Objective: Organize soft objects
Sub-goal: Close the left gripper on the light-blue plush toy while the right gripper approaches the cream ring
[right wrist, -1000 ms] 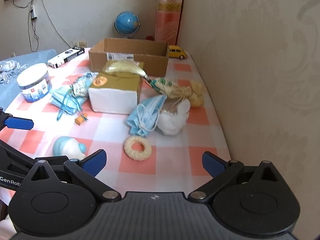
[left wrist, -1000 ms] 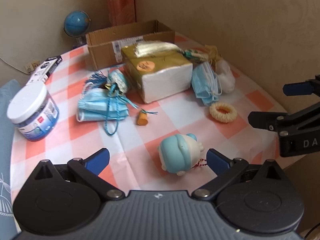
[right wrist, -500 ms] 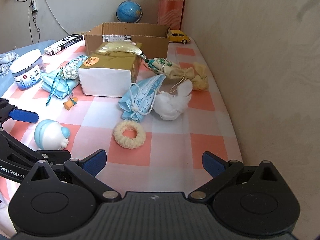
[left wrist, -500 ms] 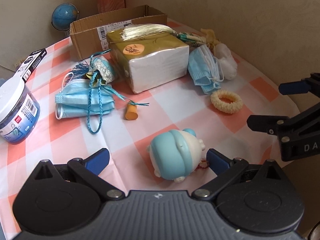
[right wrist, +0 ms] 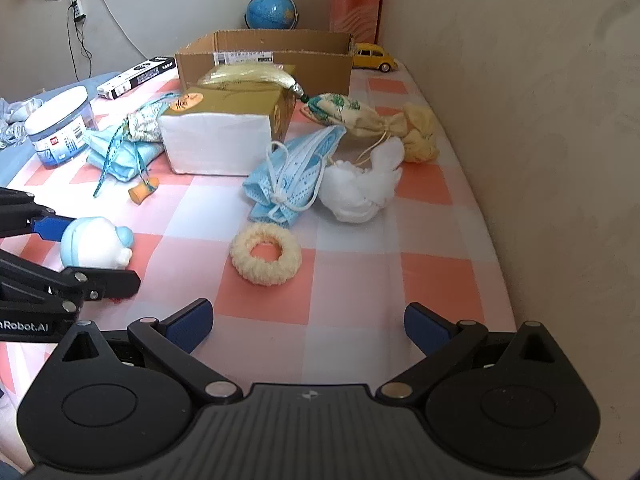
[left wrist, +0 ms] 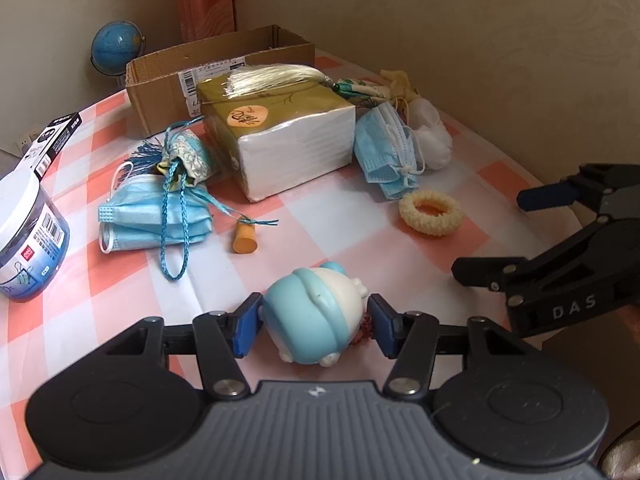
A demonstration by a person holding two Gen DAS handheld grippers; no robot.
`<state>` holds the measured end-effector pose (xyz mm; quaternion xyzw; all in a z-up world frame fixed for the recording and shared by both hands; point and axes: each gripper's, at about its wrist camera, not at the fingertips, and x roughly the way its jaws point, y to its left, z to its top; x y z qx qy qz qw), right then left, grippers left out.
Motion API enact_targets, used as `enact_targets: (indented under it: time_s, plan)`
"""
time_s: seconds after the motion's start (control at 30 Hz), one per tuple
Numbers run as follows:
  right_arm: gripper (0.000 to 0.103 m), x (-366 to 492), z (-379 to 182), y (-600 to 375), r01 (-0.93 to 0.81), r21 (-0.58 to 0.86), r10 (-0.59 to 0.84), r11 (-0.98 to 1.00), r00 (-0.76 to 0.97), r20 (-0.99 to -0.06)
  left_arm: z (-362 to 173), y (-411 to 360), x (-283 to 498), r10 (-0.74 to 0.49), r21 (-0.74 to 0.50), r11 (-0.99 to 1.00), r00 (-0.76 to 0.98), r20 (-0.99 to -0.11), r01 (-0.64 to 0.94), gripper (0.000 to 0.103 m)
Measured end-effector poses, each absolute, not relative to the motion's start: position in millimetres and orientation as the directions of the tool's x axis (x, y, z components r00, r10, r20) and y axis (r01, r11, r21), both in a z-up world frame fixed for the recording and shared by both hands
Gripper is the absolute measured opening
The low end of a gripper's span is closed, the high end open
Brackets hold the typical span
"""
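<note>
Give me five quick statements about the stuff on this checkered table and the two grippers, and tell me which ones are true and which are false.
1. The left gripper has the blue and white toy between its pads. True; its jaws are closing on it.
2. The right gripper holds the cream scrunchie. False; the right gripper is open with nothing between its pads, and the scrunchie lies on the tablecloth ahead of it.
3. The cardboard box stands at the far end of the table, behind the tissue pack. True.
4. The yellow toy car sits inside the cardboard box. False; it stands outside the box, by the wall.
5. A tassel lies on top of the tissue pack. True.
</note>
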<state>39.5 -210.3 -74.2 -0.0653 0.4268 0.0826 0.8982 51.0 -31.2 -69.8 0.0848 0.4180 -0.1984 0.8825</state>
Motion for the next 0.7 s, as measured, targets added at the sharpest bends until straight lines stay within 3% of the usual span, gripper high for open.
enact_targets:
  time_s: [0.7]
  plan:
    - [0.100, 60.5, -82.5, -181.0, -0.298, -0.065, 0.143, 0.952, 0.624, -0.768, -60.3, 3.2, 59.7, -0.216, -0.025, 0.953, 0.615, -0.758, 0.303, 0.055]
